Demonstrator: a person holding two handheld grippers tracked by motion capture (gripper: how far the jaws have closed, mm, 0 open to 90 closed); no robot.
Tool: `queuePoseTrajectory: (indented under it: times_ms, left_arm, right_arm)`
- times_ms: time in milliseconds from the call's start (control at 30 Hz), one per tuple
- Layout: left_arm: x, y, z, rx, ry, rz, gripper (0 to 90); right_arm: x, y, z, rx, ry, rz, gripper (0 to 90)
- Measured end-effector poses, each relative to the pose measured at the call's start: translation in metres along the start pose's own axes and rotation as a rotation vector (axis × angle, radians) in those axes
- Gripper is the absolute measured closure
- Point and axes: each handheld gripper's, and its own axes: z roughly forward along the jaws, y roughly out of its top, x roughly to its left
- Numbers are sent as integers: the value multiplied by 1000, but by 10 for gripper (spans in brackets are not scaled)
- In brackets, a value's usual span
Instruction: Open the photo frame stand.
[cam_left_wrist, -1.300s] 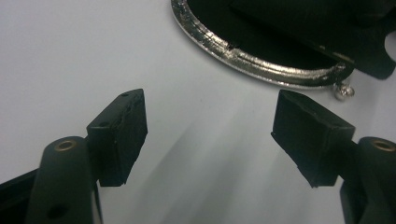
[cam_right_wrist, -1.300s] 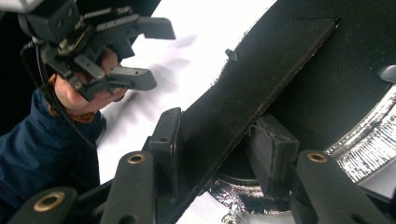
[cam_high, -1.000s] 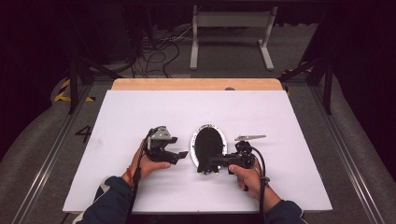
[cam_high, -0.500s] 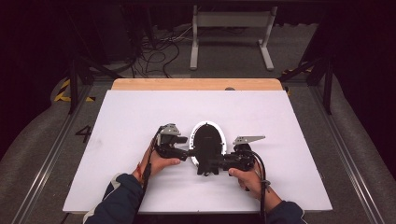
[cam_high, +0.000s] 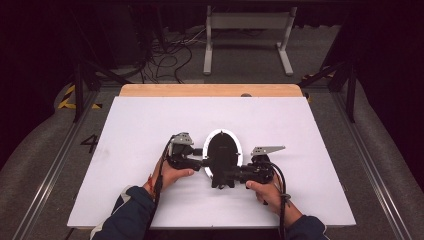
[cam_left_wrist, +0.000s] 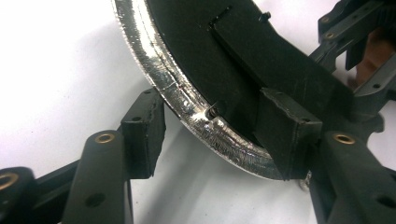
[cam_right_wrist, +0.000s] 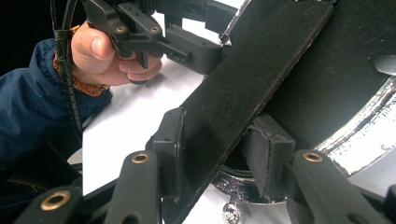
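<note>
The oval mirror lies on the table, between 2 grippers.

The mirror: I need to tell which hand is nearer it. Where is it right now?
In the high view the mirror lies face down at mid-table, between the left gripper at its left rim and the right gripper, shut on its black stand.

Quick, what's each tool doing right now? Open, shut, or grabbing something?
Left tool: open around the oval black mirror's shiny silver rim, jaws just been closing.
Right tool: shut on the mirror's flat black stand flap.
</note>
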Motion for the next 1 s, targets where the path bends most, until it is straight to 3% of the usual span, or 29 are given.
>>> queuePoseTrajectory:
  times_ms: [100,267,333,400,500,633,733,767,900,1000]
  left_arm:
    - [0,0,-2,-18,-19,-18,458]
    - [2,-1,-5,-21,-37,-14,520]
    - [-1,-1,-1,-17,-69,-21,542]
    - [-4,0,0,-16,-63,3,533]
    - [-5,1,-1,-19,-69,0,543]
    - [-7,1,-1,-23,-43,1,540]
    - [-12,3,-4,-45,-24,34,552]
    - [-16,5,-8,-63,-3,71,586]
    - [-19,6,-10,-84,15,110,611]
    - [-21,5,-12,-91,25,115,622]
  right_arm:
    - [1,0,-1,3,1,-4,610]
    - [3,0,-2,5,-10,-19,619]
    - [4,0,-3,1,-15,-31,635]
    - [5,0,-3,1,-24,-46,650]
    - [5,0,-4,1,-28,-48,663]
    - [4,2,-4,0,-36,-48,668]
    - [5,2,-4,-1,-39,-50,681]
    - [5,3,-6,-7,-41,-44,721]
    - [6,5,-8,-7,-38,-48,747]
    - [8,6,-9,-5,-40,-51,755]
